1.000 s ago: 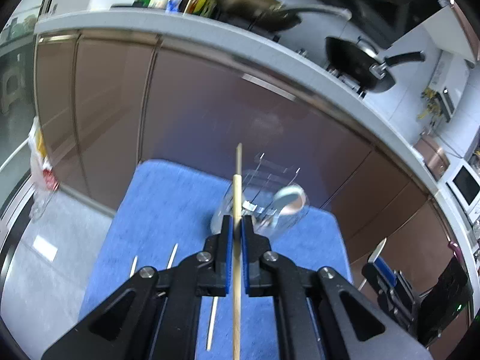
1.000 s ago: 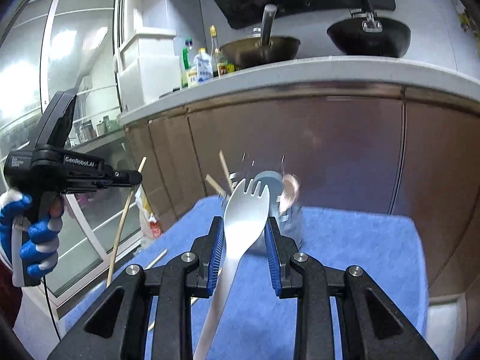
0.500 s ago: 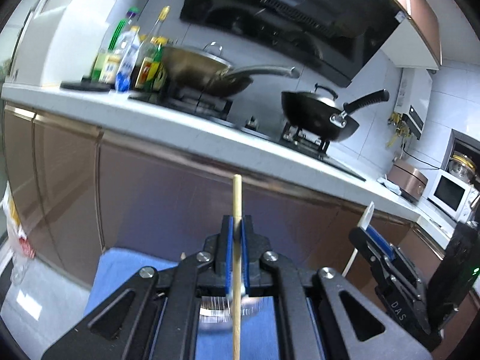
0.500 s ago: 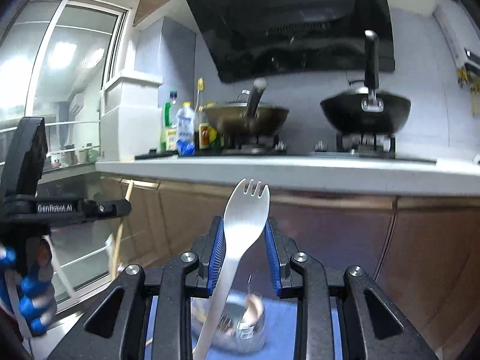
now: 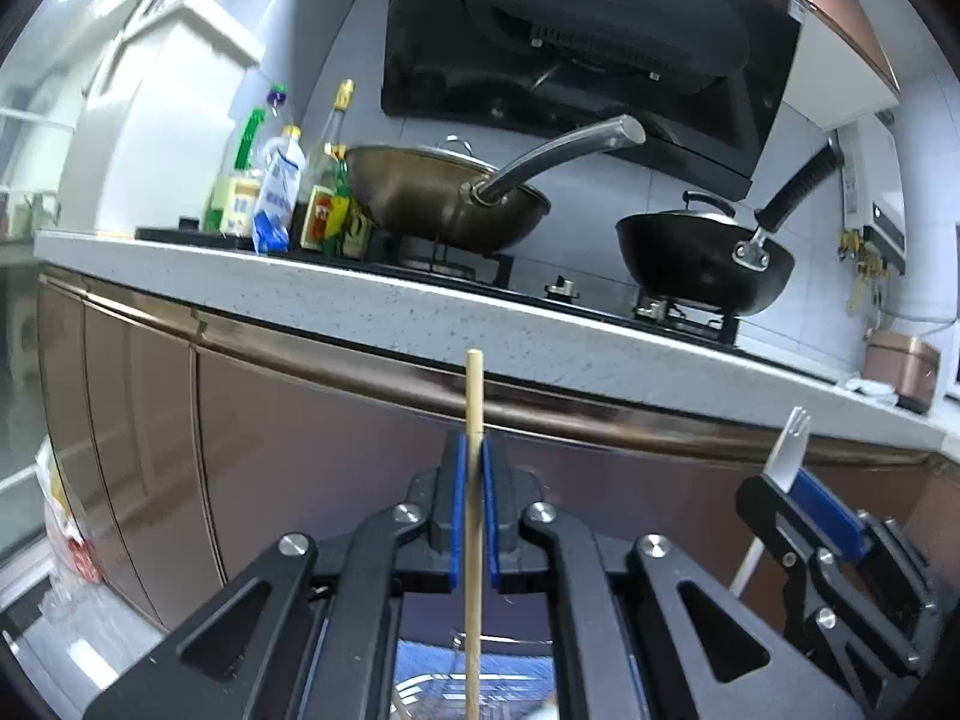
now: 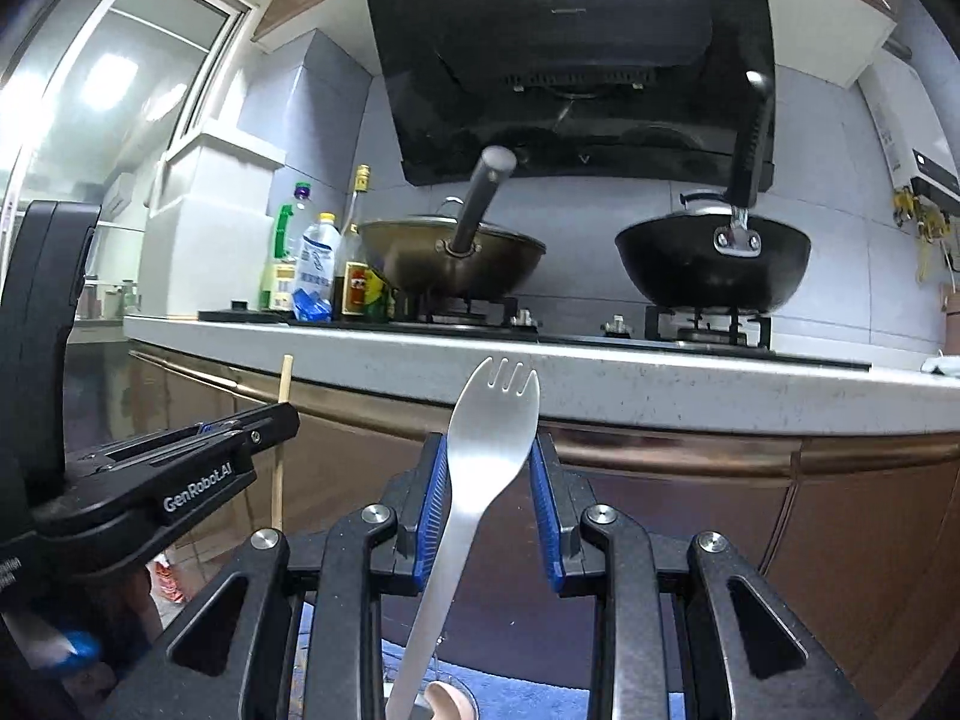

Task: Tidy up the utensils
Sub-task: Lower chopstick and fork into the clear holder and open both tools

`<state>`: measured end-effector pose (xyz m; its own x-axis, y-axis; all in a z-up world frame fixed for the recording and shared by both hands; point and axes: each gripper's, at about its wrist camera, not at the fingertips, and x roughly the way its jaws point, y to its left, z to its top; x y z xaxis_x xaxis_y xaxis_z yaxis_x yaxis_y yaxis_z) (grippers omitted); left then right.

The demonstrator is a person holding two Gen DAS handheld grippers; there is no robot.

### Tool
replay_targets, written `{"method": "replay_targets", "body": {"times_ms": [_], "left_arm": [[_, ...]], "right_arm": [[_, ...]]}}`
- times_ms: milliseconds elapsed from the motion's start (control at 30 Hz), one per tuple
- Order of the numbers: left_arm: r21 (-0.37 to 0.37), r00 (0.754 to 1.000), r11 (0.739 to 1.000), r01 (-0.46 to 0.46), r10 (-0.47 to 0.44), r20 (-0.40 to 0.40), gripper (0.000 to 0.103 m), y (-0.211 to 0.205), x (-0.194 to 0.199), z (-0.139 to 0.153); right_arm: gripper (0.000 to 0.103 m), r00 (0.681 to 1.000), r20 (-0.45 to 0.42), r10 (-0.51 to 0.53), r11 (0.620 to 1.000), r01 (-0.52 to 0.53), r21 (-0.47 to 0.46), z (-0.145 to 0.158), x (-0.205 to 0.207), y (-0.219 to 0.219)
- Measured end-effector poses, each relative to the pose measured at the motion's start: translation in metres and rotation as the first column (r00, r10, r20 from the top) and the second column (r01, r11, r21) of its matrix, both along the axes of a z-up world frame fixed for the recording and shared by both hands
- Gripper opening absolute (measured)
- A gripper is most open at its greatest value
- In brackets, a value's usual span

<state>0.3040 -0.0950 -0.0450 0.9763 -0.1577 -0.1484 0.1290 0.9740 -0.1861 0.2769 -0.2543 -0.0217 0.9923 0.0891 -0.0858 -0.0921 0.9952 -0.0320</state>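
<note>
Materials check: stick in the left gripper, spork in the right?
Chopstick: pale tan, matte, round and uniform; looks like bamboo or wood. Spork: flat silver-grey with a dull satin sheen and thin stamped tines; probably brushed stainless steel, though grey plastic can't be excluded.

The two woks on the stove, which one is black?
The wok on the right burner is black, with a black handle. The wok on the left burner, beside the bottles, is bronze-brown with a grey metal handle.

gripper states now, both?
Left gripper: closed on an upright wooden chopstick.
Right gripper: closed on a metal spork, tines up.
</note>
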Motion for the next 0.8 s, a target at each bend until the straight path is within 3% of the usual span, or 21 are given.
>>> {"method": "replay_targets", "body": {"times_ms": [67, 167, 300, 333, 467, 733, 800], "left_arm": [[0.017, 0.999, 0.999, -0.028, 0.027, 0.030, 0.007, -0.001, -0.003, -0.015], [0.019, 1.000, 1.000, -0.012, 0.012, -0.003, 0.009, 0.002, -0.003, -0.034], [0.033, 1.000, 0.999, 0.014, -0.013, -0.010, 0.031, 0.009, -0.015, -0.039], [0.039, 1.000, 0.999, 0.016, -0.016, -0.013, 0.033, 0.009, -0.018, -0.039], [0.066, 0.998, 0.997, 0.033, -0.029, -0.052, 0.033, 0.015, -0.032, -0.036], [0.112, 0.992, 0.993, 0.030, -0.016, -0.129, 0.034, 0.019, -0.070, -0.027], [0.137, 0.989, 0.990, 0.027, -0.007, -0.148, 0.034, 0.016, -0.081, -0.024]], "right_arm": [[0.028, 1.000, 0.008, -0.016, 1.000, 0.016, -0.018, -0.014, 0.000, 0.003], [0.029, 1.000, -0.017, -0.009, 0.999, 0.008, -0.042, -0.037, -0.002, 0.005], [0.039, 0.998, -0.063, 0.010, 1.000, -0.011, -0.017, -0.053, -0.007, 0.000], [0.040, 0.998, -0.066, 0.012, 1.000, -0.013, -0.017, -0.054, -0.010, 0.000], [0.046, 0.995, -0.097, 0.012, 1.000, -0.010, 0.023, -0.055, -0.022, -0.010], [0.047, 0.988, -0.153, -0.010, 0.997, 0.022, 0.076, -0.051, -0.056, -0.031], [0.054, 0.987, -0.160, -0.018, 0.995, 0.034, 0.096, -0.046, -0.070, -0.037]]}}
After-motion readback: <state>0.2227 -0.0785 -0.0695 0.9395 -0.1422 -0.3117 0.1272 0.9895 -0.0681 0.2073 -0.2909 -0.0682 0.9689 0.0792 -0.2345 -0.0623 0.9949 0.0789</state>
